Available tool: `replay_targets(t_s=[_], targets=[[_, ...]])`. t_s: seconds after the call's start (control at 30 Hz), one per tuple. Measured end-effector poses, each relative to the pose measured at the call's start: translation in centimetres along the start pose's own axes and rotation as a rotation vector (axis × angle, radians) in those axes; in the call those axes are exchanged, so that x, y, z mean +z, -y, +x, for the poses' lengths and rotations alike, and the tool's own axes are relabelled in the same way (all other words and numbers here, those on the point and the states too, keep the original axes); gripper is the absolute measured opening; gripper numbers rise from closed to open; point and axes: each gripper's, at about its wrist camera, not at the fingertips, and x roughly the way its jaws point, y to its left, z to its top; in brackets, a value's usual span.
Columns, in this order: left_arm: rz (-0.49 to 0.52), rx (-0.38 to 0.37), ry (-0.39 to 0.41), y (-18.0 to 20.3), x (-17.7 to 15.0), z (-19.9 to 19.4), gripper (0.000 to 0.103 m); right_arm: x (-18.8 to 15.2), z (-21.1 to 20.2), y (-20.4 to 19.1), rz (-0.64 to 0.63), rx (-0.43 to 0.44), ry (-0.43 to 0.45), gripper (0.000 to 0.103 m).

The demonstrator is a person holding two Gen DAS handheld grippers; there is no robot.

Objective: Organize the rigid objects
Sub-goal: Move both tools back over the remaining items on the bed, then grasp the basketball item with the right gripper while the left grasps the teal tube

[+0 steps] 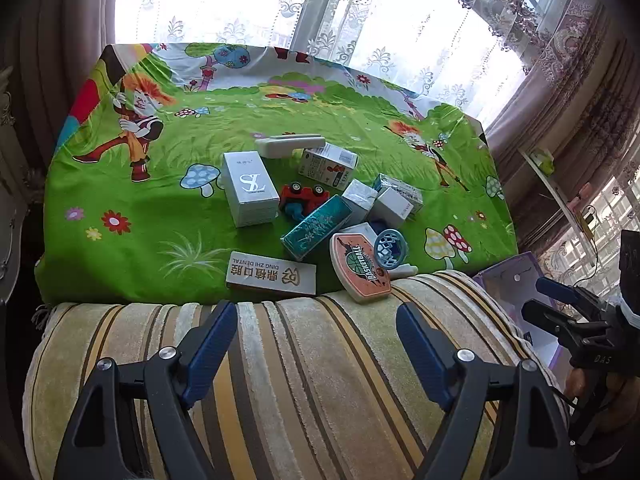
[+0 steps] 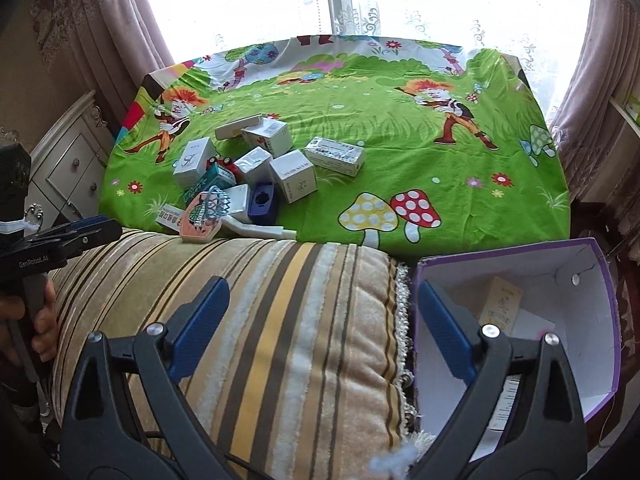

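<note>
Both tools are hovering over a striped cushion (image 1: 304, 360) at the near edge of the worktop (image 1: 120, 184), which is wearing a green cartoon cloth. The left tool (image 1: 316, 334) is gaping wide with nothing between its blue pads (image 1: 212, 344), pointing toward a clutter of things near the cloth's front edge. The right tool (image 2: 324, 320) is also spread wide and holding nothing; one finger is hanging over the cushion and the other over the rim of a purple box (image 2: 600, 280) sitting just right of the cushion.

In the clutter, a white box (image 1: 250, 188) with silver lettering is lying left of a red toy car (image 1: 304, 196) (tipped, wheels showing). A teal box (image 1: 316, 228) is lying tilted just in front of the car. Nearer the cushion, a flat dental box (image 1: 272, 278) is lying lengthwise, and beside it a basketball hoop toy (image 1: 360, 268) is leaning on the cushion's edge, its blue net (image 1: 390, 248) sticking up. Behind these, several small white cartons (image 1: 328, 164) are crowding together, with a long white case (image 1: 288, 146) at the back. A dark blue piece (image 2: 262, 202) is sitting right of the hoop toy in the right wrist view.

Inside the purple box a cream carton (image 2: 500, 304) is already resting against the white inner wall, with other pale items partly hidden behind the finger.
</note>
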Motion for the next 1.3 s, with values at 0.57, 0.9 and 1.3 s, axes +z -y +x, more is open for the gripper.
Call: replay_targets(t_s=[0.57, 0.9, 1.3], targets=[[0.174, 0.058, -0.116, -0.7, 3.0, 4.2, 0.063, 3.2, 5.4, -5.2, -0.034, 0.098, -0.098, 0.090], [0.319, 0.069, -0.213, -0.2, 4.5, 8.4, 0.057, 5.1, 8.7, -7.1, -0.039, 0.132, -0.149, 0.082], [0.413, 0.049, -0.239, 0.9, 5.3, 11.1, 0.050, 6.3, 11.7, -7.2, -0.005, 0.149, -0.191, 0.071]])
